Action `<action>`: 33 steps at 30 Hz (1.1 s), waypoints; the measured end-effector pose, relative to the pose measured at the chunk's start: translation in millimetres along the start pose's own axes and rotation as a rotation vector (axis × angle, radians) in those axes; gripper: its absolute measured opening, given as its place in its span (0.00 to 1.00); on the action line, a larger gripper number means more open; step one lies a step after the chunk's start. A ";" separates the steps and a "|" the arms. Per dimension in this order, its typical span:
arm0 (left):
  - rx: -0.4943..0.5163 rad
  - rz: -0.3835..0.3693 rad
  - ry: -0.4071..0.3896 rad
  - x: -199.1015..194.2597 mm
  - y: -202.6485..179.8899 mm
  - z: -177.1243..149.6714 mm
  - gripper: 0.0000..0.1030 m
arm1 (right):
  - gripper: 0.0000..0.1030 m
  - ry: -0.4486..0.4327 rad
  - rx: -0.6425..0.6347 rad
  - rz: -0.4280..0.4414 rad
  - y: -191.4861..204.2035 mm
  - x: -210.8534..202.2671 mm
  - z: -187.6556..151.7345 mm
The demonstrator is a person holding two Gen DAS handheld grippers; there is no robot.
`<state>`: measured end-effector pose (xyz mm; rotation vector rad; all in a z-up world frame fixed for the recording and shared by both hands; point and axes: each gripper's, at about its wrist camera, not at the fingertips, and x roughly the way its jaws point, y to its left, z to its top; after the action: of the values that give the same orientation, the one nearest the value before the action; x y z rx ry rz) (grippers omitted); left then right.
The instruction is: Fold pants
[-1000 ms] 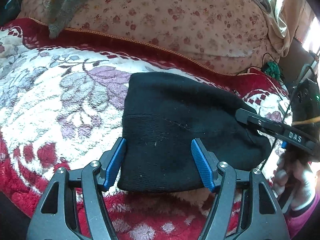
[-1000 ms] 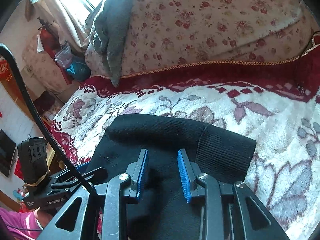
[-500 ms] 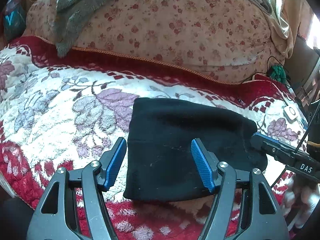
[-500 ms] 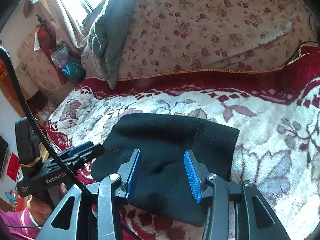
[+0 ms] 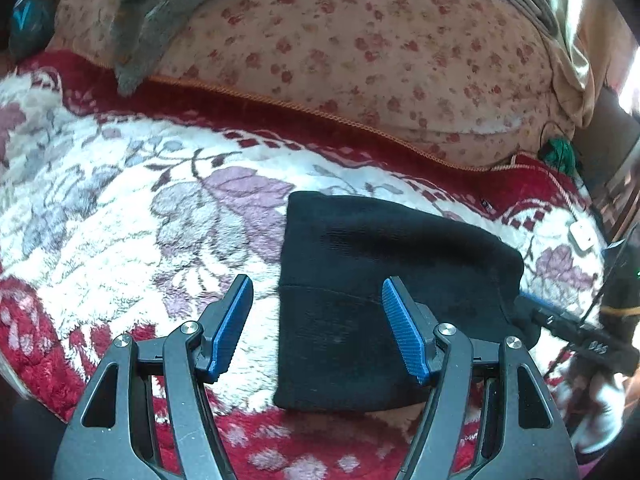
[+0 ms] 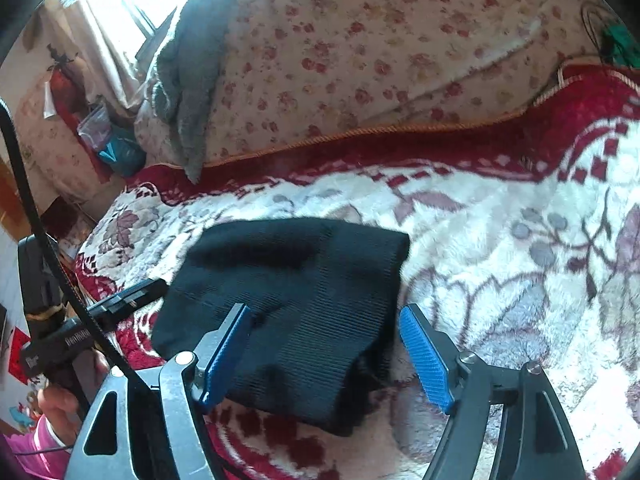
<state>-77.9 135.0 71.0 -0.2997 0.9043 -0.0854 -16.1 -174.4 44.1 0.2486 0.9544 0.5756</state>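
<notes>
The black knit pants [image 5: 360, 280] lie folded into a compact rectangle on the floral fleece blanket [image 5: 120, 220]. They also show in the right wrist view [image 6: 296, 292], with the ribbed end nearest that camera. My left gripper [image 5: 316, 326] is open and empty, held just above the near left part of the fold. My right gripper [image 6: 324, 354] is open and empty, raised above the ribbed near edge. The right gripper also shows in the left wrist view [image 5: 576, 334] at the pants' right end, and the left gripper in the right wrist view [image 6: 116, 310] at their left end.
A big floral quilt roll [image 5: 360, 48] lies along the back of the bed, with a grey garment [image 6: 188, 76] draped over it. A white remote [image 5: 582, 236] sits on the blanket at the right. Clutter and a window [image 6: 104, 12] are beyond the bed's left end.
My right gripper has opened wide and let go of the pants, then pulled back. Both grippers have lifted and drawn away, and the folded pants now lie free on the blanket.
</notes>
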 end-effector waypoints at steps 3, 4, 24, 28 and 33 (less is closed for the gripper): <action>-0.031 -0.074 0.029 4.5 11.9 -0.8 0.66 | 0.73 0.034 0.040 0.059 -11.9 13.8 -2.7; -0.044 -0.102 0.043 8.1 15.0 -1.6 0.66 | 0.73 0.045 0.055 0.078 -15.1 18.2 -3.3; -0.059 -0.253 0.086 42.6 14.6 -0.1 0.39 | 0.46 0.008 0.065 0.302 -21.8 35.0 -9.8; -0.004 -0.215 0.035 23.0 10.5 3.2 0.35 | 0.42 -0.021 0.047 0.333 -10.8 20.9 -3.3; 0.012 -0.191 -0.037 -8.8 27.2 20.9 0.34 | 0.41 -0.016 -0.013 0.366 17.3 20.4 10.8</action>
<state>-68.4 167.3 81.9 -0.3752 0.8363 -0.2611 -4.2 -148.1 43.8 0.4203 0.8942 0.9127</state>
